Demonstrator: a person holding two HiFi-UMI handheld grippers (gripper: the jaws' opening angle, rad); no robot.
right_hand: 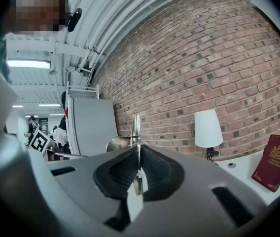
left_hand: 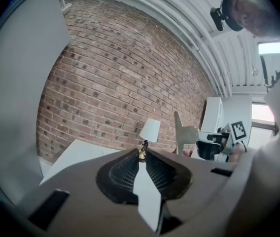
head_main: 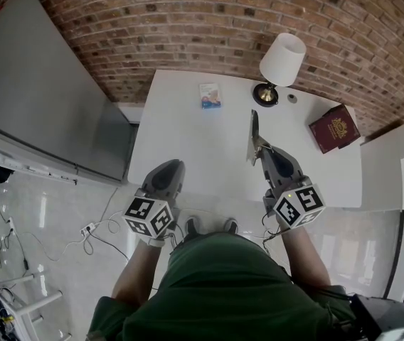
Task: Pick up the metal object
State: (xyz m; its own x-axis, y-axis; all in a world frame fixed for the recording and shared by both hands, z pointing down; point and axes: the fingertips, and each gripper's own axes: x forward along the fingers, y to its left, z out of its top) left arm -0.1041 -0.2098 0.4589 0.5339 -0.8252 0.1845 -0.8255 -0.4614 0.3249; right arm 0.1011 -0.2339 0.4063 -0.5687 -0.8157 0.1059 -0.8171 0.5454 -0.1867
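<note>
The metal object (head_main: 253,135) is a flat, thin blade with a bent handle end. My right gripper (head_main: 264,148) is shut on it over the white table (head_main: 188,141). In the right gripper view the metal object (right_hand: 135,130) rises edge-on from between the shut pads of the right gripper (right_hand: 138,152). My left gripper (head_main: 176,165) hovers at the table's front left edge, shut and empty. Its jaws meet at the tips in the left gripper view (left_hand: 143,155), where the metal object (left_hand: 179,132) stands upright off to the right.
A lamp (head_main: 281,64) with a white shade stands at the table's far side. A small round thing (head_main: 291,99) and a dark red booklet (head_main: 334,128) lie to its right, a small blue-white packet (head_main: 210,95) to its left. A grey cabinet (head_main: 38,98) is at left; cables (head_main: 81,236) lie on the floor.
</note>
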